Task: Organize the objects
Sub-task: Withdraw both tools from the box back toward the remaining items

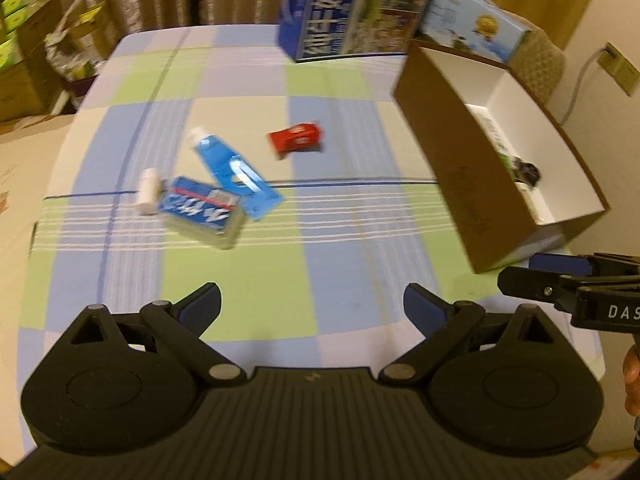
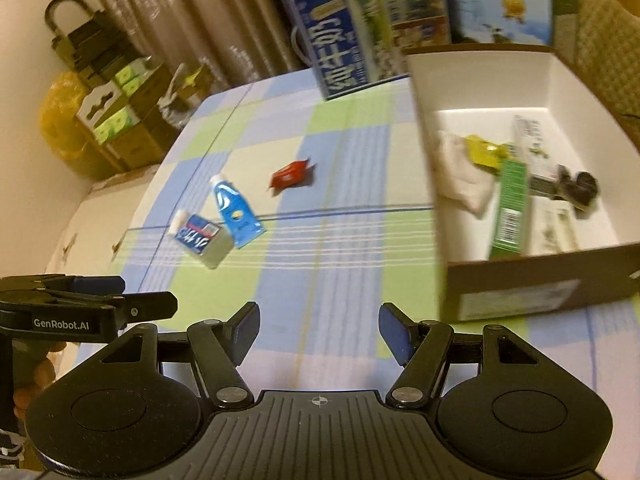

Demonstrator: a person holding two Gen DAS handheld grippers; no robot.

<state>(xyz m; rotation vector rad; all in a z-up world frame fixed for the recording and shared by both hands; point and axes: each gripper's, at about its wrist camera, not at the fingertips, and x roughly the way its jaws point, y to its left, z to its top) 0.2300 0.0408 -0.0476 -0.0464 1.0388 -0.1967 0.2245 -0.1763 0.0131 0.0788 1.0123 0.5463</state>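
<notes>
On the checked tablecloth lie a red packet (image 1: 297, 139) (image 2: 290, 175), a blue tube (image 1: 232, 168) (image 2: 236, 212), a blue-and-white box (image 1: 202, 210) (image 2: 202, 242) and a small white bottle (image 1: 147, 192) (image 2: 177, 222), bunched left of centre. An open cardboard box (image 1: 460, 160) (image 2: 528, 284) stands at the right and holds a green carton (image 2: 510, 208), a yellow packet (image 2: 484, 152), a white cloth (image 2: 460, 172) and a dark item (image 2: 580, 188). My left gripper (image 1: 312, 308) hovers open and empty near the table's front. My right gripper (image 2: 318, 330) is open too, empty, beside the box's near corner.
Two printed cartons (image 1: 352, 4) (image 2: 368, 28) stand at the table's far edge. Stacked boxes and bags (image 2: 108, 108) sit on the floor at the left, before a curtain. Bare tablecloth (image 1: 340, 220) lies between the grippers and the loose items. A chair back (image 1: 540, 64) is behind the box.
</notes>
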